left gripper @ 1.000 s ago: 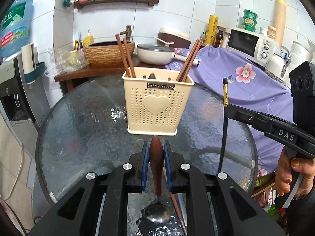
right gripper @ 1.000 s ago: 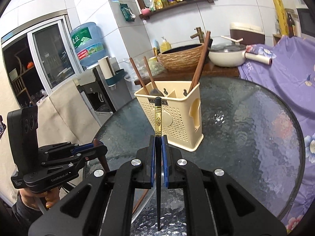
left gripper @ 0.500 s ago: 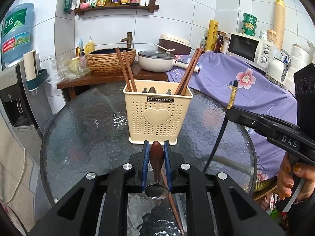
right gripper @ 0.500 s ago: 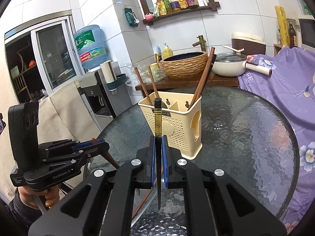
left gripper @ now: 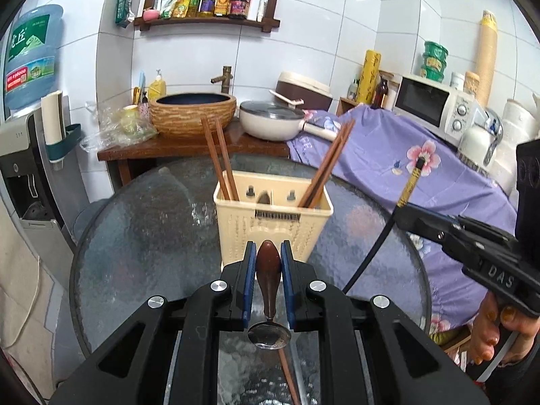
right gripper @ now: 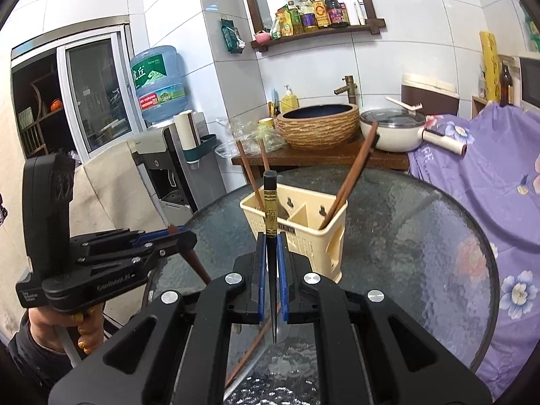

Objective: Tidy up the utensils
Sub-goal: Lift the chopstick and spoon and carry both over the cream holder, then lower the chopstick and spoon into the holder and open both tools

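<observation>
Utensils are in both grips: the left gripper (left gripper: 266, 263) is clenched on the brown handle of a spoon (left gripper: 268, 303), whose steel bowl hangs below and behind the pads, and the right gripper (right gripper: 271, 256) is clamped on a black chopstick (right gripper: 270, 222) with a gold band, its tip hanging below the fingers and its top rising above them. The cream holder (left gripper: 273, 222) stands on the glass table (left gripper: 135, 236) just ahead of both sets of fingertips, with brown chopsticks (left gripper: 219, 162) leaning in its outer compartments.

To do this well, I judge that one piece should go in at a time. Bring the lower end over the chosen compartment, clear of the rim and the leaning sticks, before lowering. The chopstick hangs slanted, so its tip, not the fingers, must be aimed. Loosen the pads only once the end is well inside, or the light holder may tip or slide on the glass.
</observation>
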A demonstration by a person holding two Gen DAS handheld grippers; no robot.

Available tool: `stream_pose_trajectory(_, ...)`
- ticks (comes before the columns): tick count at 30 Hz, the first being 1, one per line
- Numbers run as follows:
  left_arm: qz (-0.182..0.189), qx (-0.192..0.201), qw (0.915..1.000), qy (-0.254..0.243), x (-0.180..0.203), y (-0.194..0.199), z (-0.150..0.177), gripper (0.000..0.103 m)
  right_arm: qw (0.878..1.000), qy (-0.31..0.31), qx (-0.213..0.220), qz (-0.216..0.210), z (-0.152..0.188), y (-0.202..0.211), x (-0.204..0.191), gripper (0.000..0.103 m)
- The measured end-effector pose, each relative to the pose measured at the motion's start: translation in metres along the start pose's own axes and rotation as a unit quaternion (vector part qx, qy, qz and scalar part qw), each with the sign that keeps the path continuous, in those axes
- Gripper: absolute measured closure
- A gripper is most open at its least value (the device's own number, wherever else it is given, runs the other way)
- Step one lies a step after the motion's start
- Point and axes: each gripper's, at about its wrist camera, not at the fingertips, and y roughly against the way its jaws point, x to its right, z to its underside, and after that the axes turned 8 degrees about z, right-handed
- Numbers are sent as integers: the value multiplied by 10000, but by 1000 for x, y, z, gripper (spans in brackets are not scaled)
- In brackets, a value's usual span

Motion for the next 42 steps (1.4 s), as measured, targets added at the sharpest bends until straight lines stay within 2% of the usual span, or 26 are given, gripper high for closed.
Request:
stream_pose_trajectory(15,-233,860,9959,143,1,21,-102,89,9979,-111,622,142,-96,16,-4,96)
stream_pose_trajectory(22,-487,1195,9907,432,-13,3,-135,89,9944,-126,960,430,-123,8,-5,96)
stream_pose_trajectory(27,-468,1208,9892,679,-22,-25,-139,89,9913,-67,1104,713,-126,-10,-6,96)
stream_pose_trajectory(32,-522,1253,9885,663,-24,-46,-132,89,9892,-46,1151,905,-118,-31,-5,96)
stream_pose_trajectory(39,-592,1296,9885,517,-23,-59,-119,89,9905,-122,969,969,-96,-58,3,96)
stream_pose_trajectory(42,-581,1195,9900,470,-22,-68,-109,89,9912,-140,886,973,-86,-67,5,96)
